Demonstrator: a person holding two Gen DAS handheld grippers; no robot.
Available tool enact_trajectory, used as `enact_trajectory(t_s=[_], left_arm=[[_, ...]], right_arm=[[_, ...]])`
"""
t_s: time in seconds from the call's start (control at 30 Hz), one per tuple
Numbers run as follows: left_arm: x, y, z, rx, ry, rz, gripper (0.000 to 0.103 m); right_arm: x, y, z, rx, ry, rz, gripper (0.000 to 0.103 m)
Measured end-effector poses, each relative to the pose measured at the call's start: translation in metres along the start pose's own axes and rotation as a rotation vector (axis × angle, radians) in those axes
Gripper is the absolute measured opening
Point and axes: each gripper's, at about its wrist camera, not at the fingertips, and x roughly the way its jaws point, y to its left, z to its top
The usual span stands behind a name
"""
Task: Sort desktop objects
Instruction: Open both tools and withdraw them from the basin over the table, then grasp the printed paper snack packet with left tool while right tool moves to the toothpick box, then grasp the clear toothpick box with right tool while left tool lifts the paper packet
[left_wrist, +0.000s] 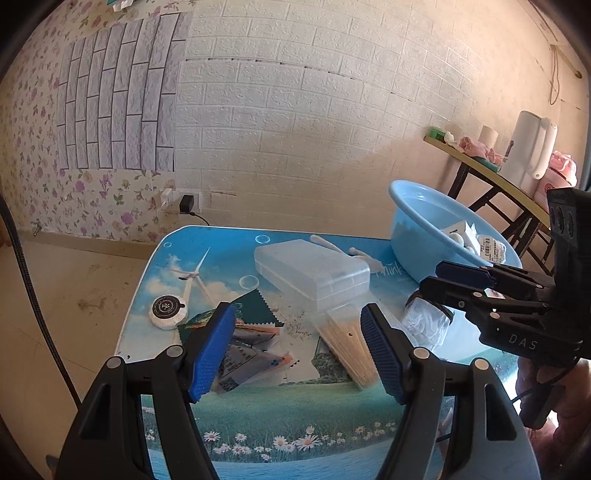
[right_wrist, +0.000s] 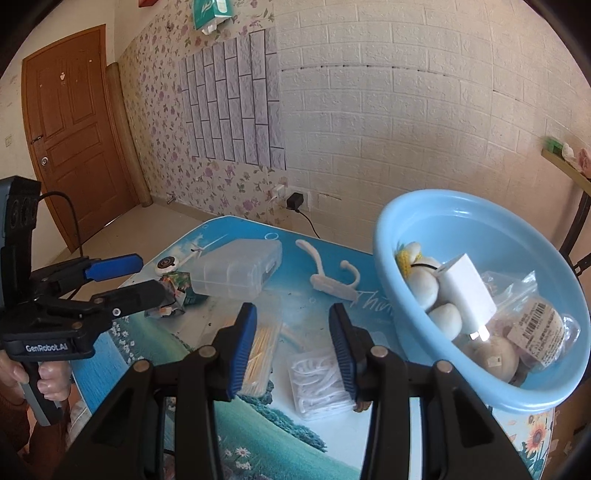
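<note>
Right wrist view: a table (right_wrist: 317, 236) printed with meadow and sky is seen mid-frame — brick-pattern wall behind, a wooden door (right_wrist: 74, 133) upper left. Right gripper (right_wrist: 293, 350) and left gripper (left_wrist: 297, 350) are held open, empty. A blue basin (right_wrist: 406, 206) of sorted items is seen at right.

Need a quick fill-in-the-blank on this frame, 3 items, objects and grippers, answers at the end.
1. The white charger block lies inside the light blue ____.
2. The clear plastic case on the table has its lid ____.
3. Neither the left gripper nor the right gripper holds anything; the jaws of both stand ____.

Answers: basin; closed; open
</note>
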Motion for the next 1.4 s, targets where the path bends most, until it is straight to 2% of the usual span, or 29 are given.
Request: enact_trajectory(t_s=[0.1, 0.13, 0.2, 0.33, 0.47, 0.67, 0.8, 0.87, 0.93, 1.0, 1.07, 1.17, 1.33, 1.4], left_arm=[[0.0, 0.007, 0.0, -0.007, -0.006, 0.01, 0.07], [-0.001, 0.01, 0.0, -0.012, -0.007, 0.013, 0.07], [0.0, 0.017, 0.0, -0.022, -0.009, 0.021, 0.07], [0.001, 0.034, -0.001, -0.046, -0.006, 0.049, 0.07], [0.004, 0.048, -0.005, -0.057, 0.021, 0.054, 0.076], [0.016, 0.044, -0.013, 0.023, 0.081, 0.058, 0.076], [0.028, 0.039, -0.019, 0.027, 0.136, 0.016, 0.076], [0.034, 0.037, -0.021, 0.025, 0.158, 0.011, 0.076], [0.04, 0.035, -0.022, 0.028, 0.184, 0.014, 0.075], [0.043, 0.034, -0.024, 0.034, 0.198, -0.007, 0.052], [0.039, 0.033, -0.024, 0.038, 0.197, -0.05, 0.034], [0.034, 0.033, -0.027, 0.044, 0.195, -0.048, 0.027], [0.016, 0.039, -0.032, 0.025, 0.19, -0.037, 0.026], [0.009, 0.041, -0.034, 0.017, 0.184, -0.031, 0.025]], right_arm=[[0.01, -0.002, 0.004, 0.052, 0.012, 0.006, 0.042], [0.013, -0.002, 0.006, 0.062, 0.016, -0.011, 0.048], [0.019, 0.001, 0.009, 0.082, 0.025, -0.037, 0.049], [0.032, 0.009, 0.016, 0.13, 0.064, -0.049, 0.059], [0.026, 0.015, 0.008, 0.122, 0.068, -0.014, 0.06], [0.012, 0.02, -0.015, 0.08, 0.083, -0.027, 0.06], [0.016, 0.027, -0.019, 0.074, 0.114, -0.011, 0.062], [0.017, 0.032, -0.019, 0.059, 0.115, -0.006, 0.075], [0.02, 0.037, -0.019, 0.042, 0.12, -0.012, 0.08], [0.023, 0.041, -0.019, 0.031, 0.13, -0.007, 0.08], [0.027, 0.046, -0.019, 0.011, 0.136, -0.002, 0.081], [0.032, 0.057, -0.019, -0.049, 0.141, -0.025, 0.081], [0.042, 0.068, -0.021, -0.123, 0.14, -0.062, 0.08], [0.04, 0.065, -0.024, -0.127, 0.128, -0.07, 0.068]])
